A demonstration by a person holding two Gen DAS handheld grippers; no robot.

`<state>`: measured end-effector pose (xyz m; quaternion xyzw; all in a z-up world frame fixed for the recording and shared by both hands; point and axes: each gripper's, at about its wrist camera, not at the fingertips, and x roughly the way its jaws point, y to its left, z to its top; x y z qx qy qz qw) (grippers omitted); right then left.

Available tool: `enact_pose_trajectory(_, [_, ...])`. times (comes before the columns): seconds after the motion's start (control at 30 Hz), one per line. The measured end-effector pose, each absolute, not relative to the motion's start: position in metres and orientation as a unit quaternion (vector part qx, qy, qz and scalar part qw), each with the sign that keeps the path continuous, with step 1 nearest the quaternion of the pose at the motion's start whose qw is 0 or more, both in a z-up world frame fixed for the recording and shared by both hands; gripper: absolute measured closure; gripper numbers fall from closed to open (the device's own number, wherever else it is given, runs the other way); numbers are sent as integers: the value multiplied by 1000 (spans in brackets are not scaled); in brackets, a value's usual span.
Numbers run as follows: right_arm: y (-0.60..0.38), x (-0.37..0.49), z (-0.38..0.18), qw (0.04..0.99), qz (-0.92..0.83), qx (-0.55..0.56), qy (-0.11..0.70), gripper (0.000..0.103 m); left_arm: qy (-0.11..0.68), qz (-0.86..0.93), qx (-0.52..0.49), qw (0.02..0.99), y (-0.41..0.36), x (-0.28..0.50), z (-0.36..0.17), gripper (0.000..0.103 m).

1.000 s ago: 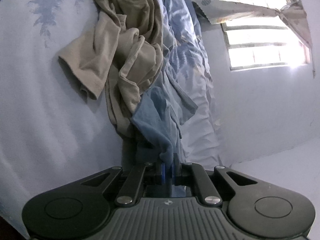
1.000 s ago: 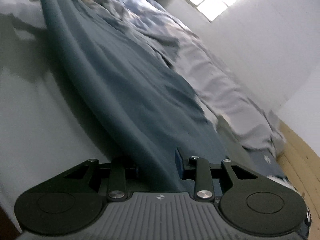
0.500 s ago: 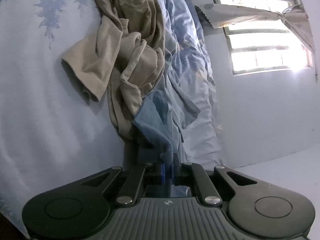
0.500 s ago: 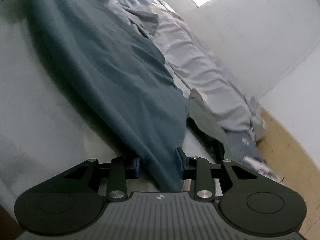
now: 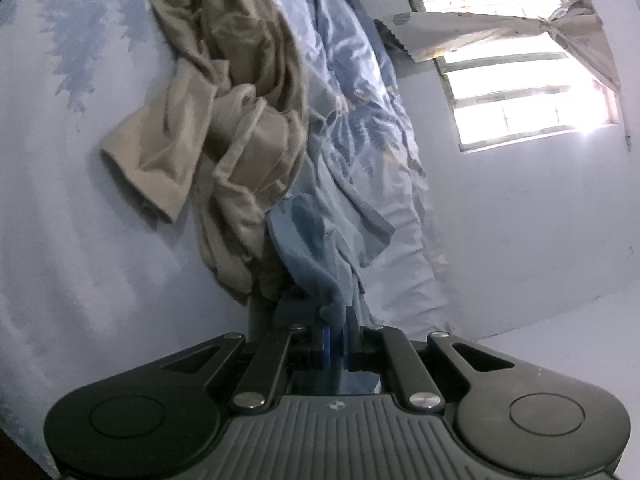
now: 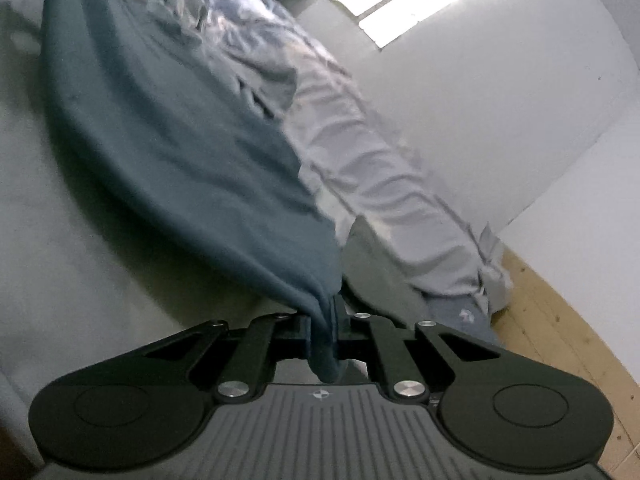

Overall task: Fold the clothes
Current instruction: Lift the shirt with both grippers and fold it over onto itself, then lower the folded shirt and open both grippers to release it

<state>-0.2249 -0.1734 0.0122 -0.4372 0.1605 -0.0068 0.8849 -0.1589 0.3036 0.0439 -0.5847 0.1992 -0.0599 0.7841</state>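
Left wrist view: your left gripper has its jaws pinched nearly together on a corner of the blue garment, which bunches up just ahead beside the tan clothes heaped on the bed.

Right wrist view: your right gripper is clamped on another corner of the blue garment; the cloth runs taut away over the bed, likely so it spreads flat for folding.

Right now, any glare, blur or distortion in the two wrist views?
Left wrist: barred window blown out with flare at its lower right, fisheye bends the walls, crumpled tan garment sharp. Right wrist: soft blur, dark teal-blue cloth dim, window overexposed.
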Motion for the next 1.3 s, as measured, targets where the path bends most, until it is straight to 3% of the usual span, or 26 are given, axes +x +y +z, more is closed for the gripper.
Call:
enact_pose_trajectory(0.57, [-183,-268,188,912,-60,-404,-17,99,22,-132,-562,816,311,-195,209,101])
enact_pose_trajectory(0.77, [-180,-302,239,919,-70,-382,-66,99,-5,-135,-551,824,313,-218,250,101])
enact_pose_trajectory(0.97, [-178,-285,236,928,-54,-365,-40,99,23,-103,-529,842,310,-197,242,101])
enact_pose_trajectory(1.3, [-181,-149,158,931,13,-351,98,99,134,-18,-496,858,306,-73,146,101])
